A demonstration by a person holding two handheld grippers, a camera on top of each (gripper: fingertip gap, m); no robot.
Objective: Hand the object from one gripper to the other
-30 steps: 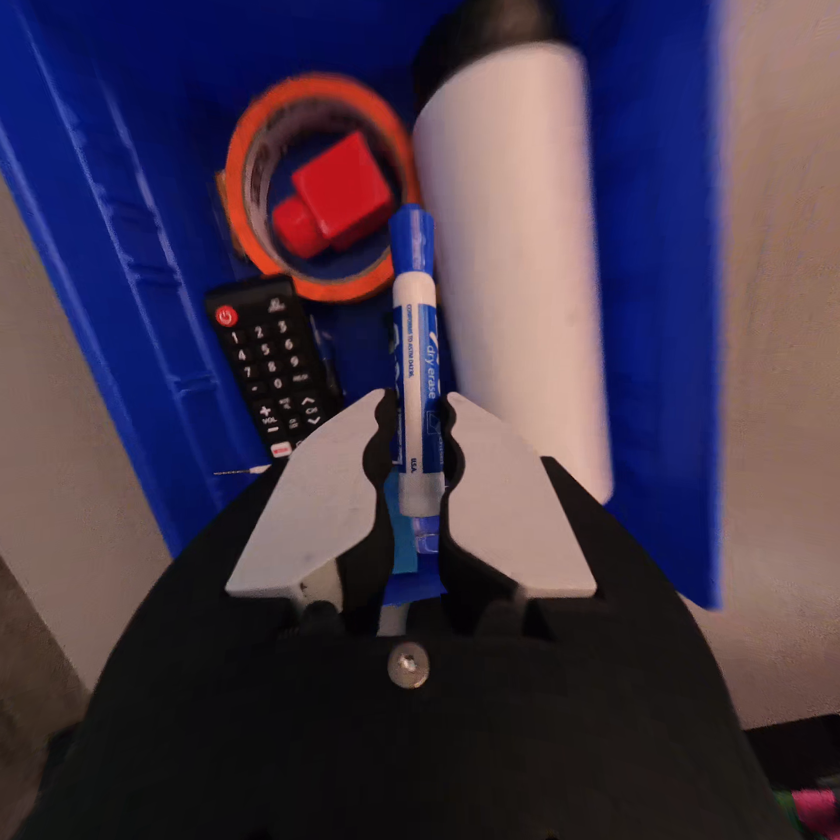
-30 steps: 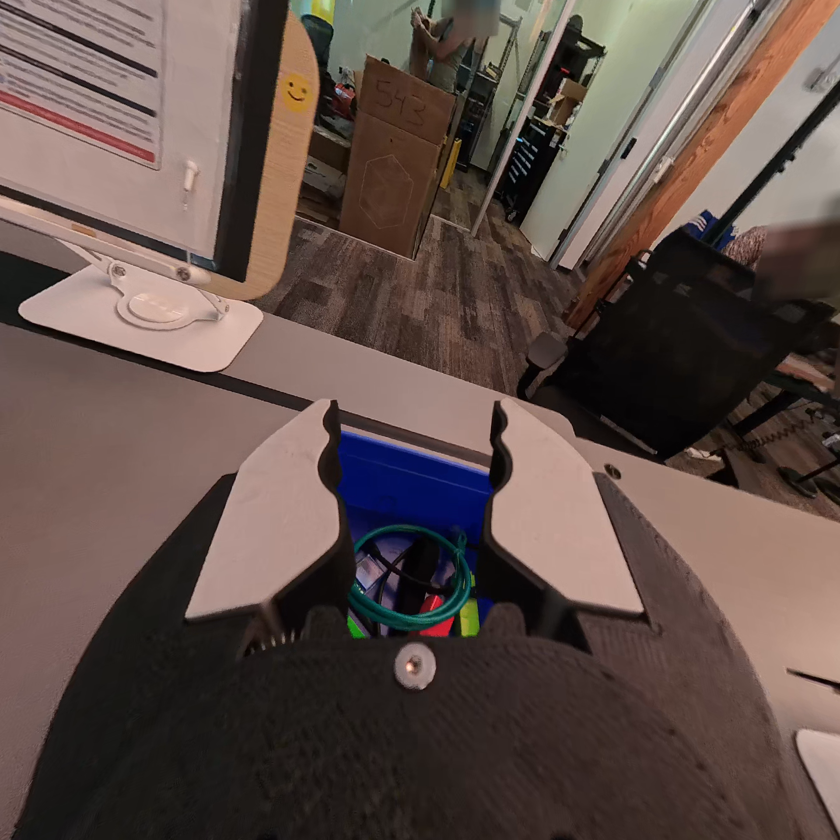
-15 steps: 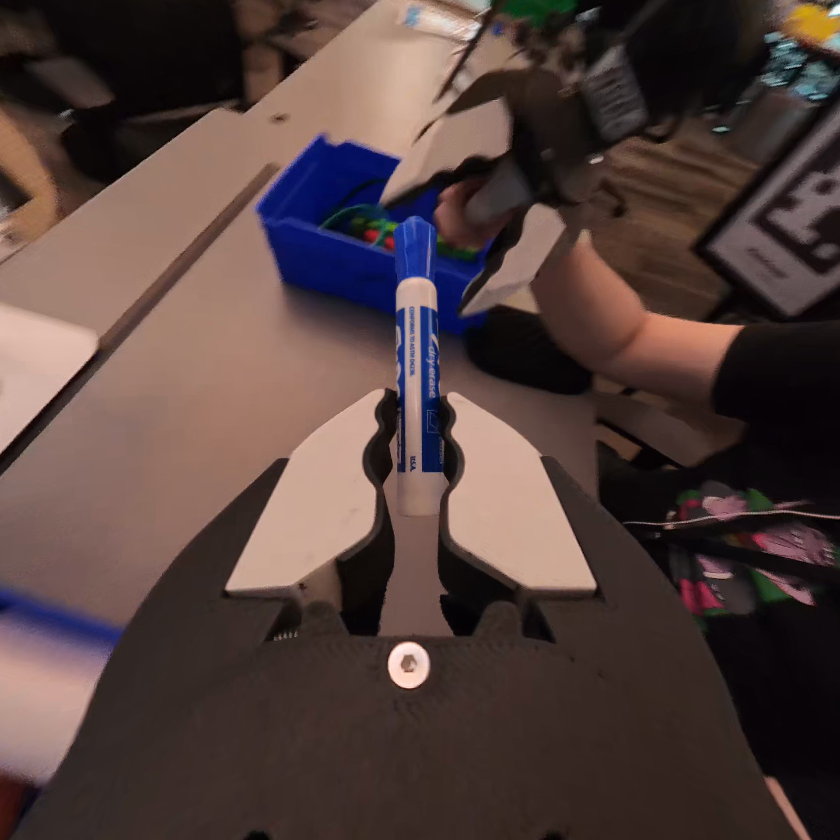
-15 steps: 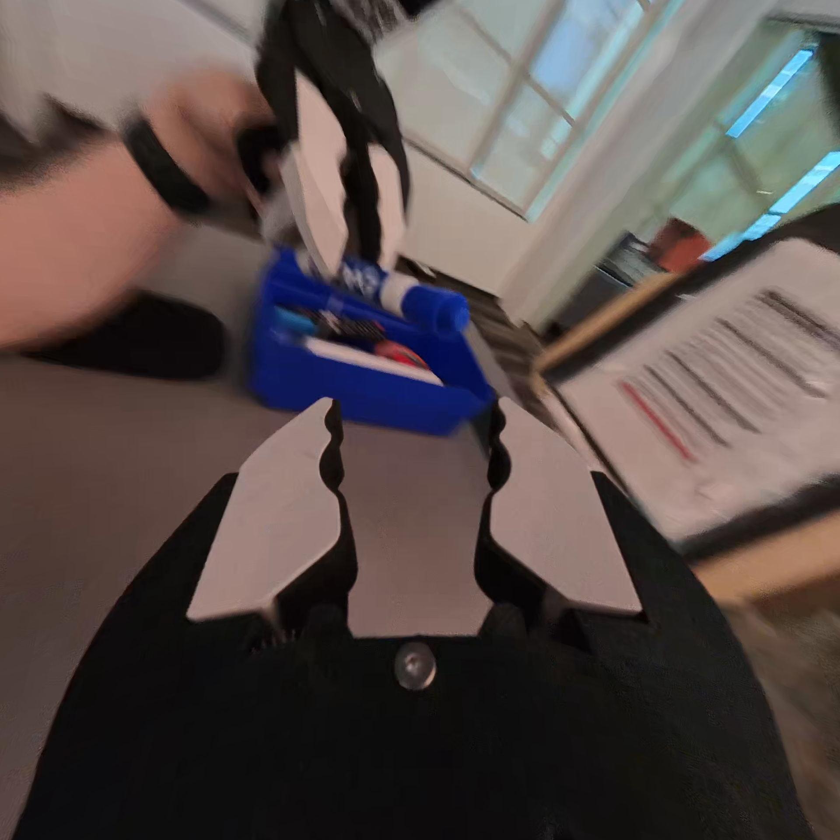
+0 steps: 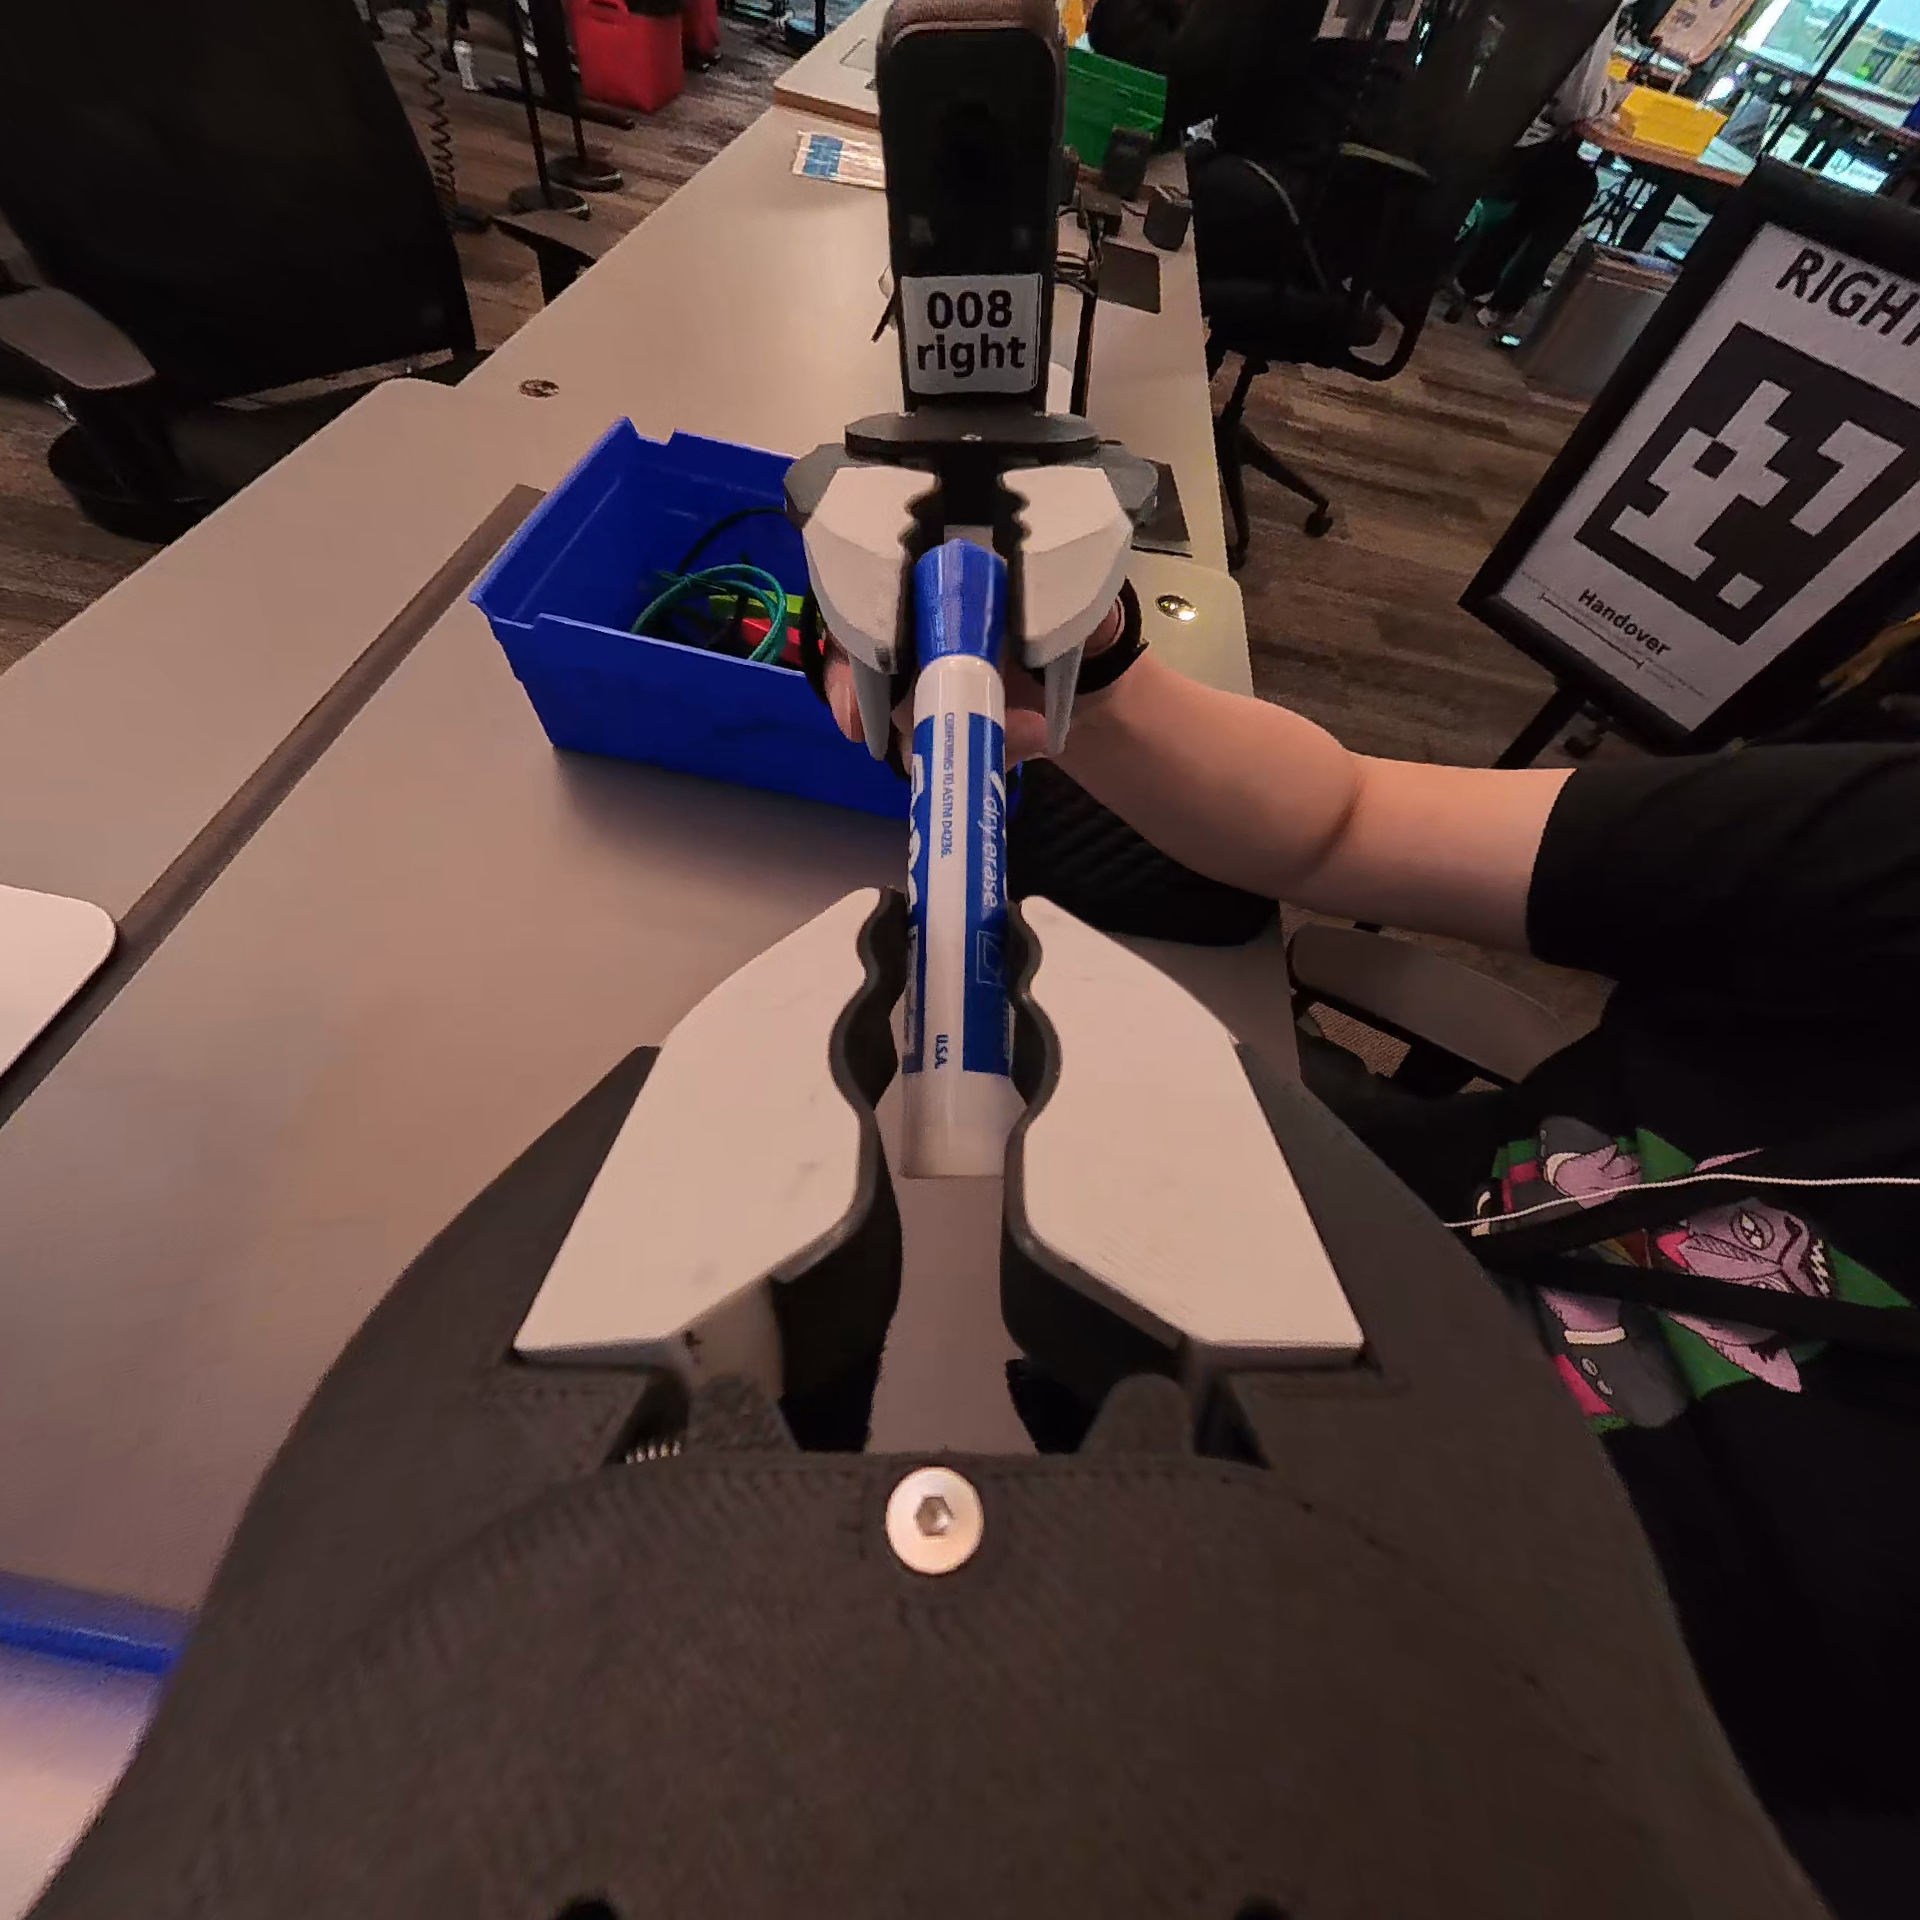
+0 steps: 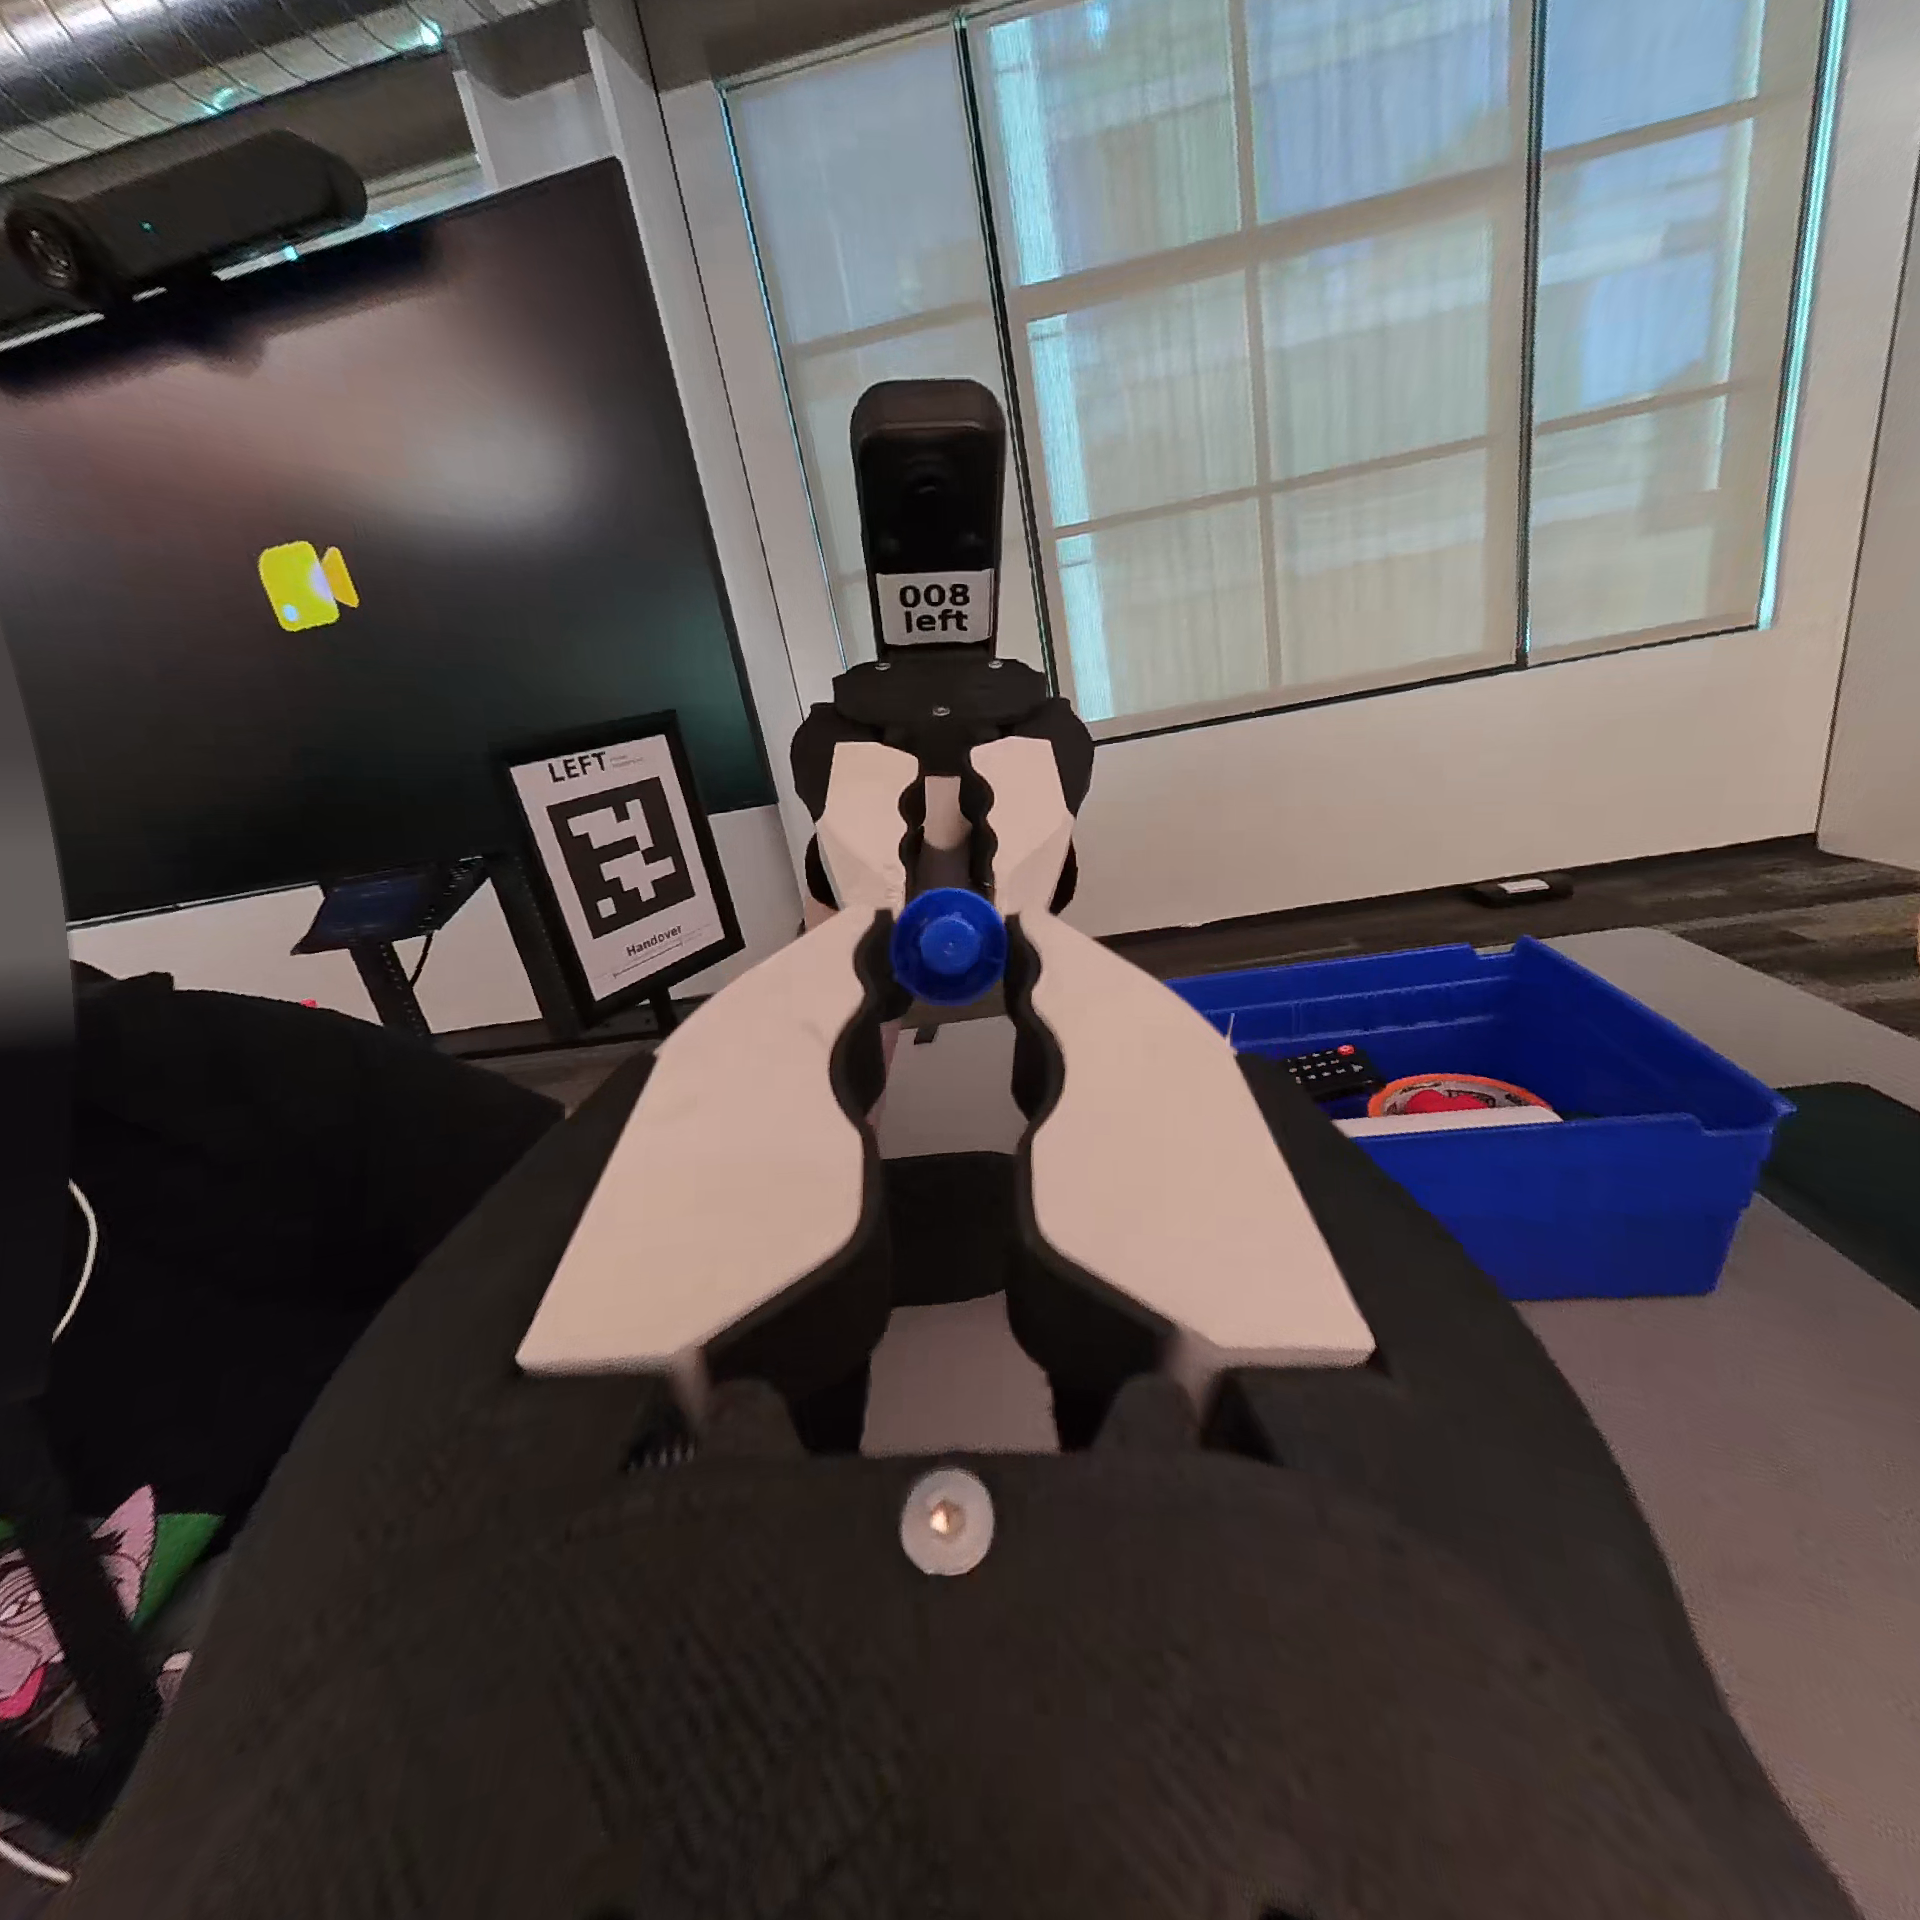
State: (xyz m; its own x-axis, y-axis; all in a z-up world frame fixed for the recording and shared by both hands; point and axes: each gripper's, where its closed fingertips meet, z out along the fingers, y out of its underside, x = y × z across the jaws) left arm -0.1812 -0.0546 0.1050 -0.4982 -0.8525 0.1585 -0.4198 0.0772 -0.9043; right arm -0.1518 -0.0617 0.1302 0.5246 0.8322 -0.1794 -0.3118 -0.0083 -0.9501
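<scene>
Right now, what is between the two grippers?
Only the blue marker bridges them: left gripper holds its white end, right gripper flanks its cap. The left wrist view shows it.

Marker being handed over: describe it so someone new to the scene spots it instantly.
Start at the grey table and find the two hand-held grippers facing each other above it. The marker bridges them: its white barrel end sits in the left hand-held gripper, its blue cap between the fingers of the right hand-held gripper. It is the only item off the table; everything else lies in blue bins.
</scene>
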